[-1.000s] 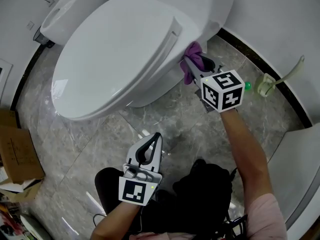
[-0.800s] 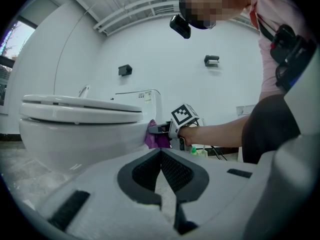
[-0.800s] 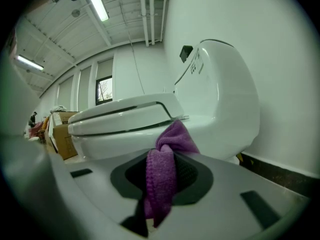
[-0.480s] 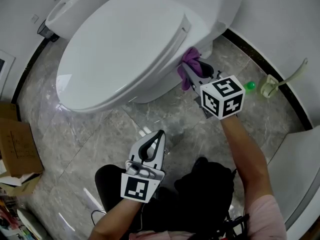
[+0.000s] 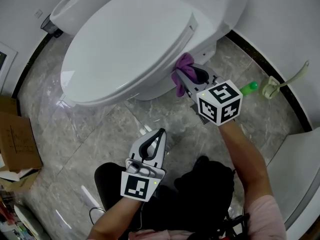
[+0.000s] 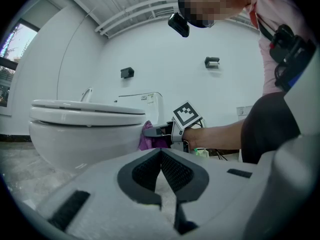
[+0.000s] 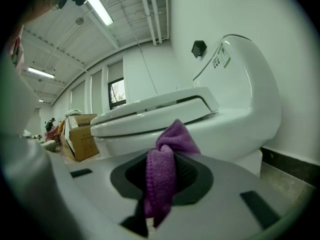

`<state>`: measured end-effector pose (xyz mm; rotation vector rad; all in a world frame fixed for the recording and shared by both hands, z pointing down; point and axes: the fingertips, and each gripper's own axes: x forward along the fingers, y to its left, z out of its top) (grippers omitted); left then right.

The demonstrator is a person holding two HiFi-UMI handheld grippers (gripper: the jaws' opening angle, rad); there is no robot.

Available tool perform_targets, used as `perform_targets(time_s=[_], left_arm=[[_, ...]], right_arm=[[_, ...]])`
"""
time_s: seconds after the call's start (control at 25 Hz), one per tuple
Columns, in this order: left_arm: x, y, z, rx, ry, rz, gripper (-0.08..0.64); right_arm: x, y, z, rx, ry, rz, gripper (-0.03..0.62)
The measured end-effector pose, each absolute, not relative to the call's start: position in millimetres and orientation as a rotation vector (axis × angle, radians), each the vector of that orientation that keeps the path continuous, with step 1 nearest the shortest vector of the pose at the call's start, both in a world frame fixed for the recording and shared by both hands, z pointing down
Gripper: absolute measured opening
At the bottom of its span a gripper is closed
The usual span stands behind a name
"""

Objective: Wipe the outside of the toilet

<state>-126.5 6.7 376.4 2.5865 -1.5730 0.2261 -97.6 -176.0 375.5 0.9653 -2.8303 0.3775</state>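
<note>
Seen from my head view, the right gripper (image 5: 186, 78) holds a purple cloth (image 5: 180, 68) against the side of the white toilet (image 5: 125, 44), just under the seat rim and towards the tank end. The lid is down, smooth and glossy. Only this view shows the grey veined stone floor (image 5: 95, 129), a green bottle (image 5: 249, 87) near the black skirting, and a cardboard box (image 5: 17, 141) at the far left. It also shows the left gripper (image 5: 158, 132) hanging low over the floor, well apart from the bowl. The right gripper view gives me what the head view cannot. The two jaws are clamped on the cloth, which is a soft, nubbly weave folded into a thick band. It runs down between the black pads, and its bunched top bulges above them towards the rounded porcelain. That view also takes in strip lights (image 7: 100, 6) on a ribbed ceiling and a small black fitting (image 7: 199, 48) on the wall behind the tank. The left gripper view settles the other hand: its dark, cross-hatched pads (image 6: 172, 171) meet at the tips with nothing caught between them. Beyond them I see the bowl in profile, and the right gripper's marker cube (image 6: 186, 115) beside the purple bundle.
</note>
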Motion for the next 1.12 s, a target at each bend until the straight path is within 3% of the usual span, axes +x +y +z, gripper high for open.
perform_targets(time_s=[1.12], left_arm=[[-128, 33, 376, 2.607, -1.56, 0.291, 0.003]], right_arm=[[-168, -108, 364, 0.619, -2.932, 0.429, 0.077]])
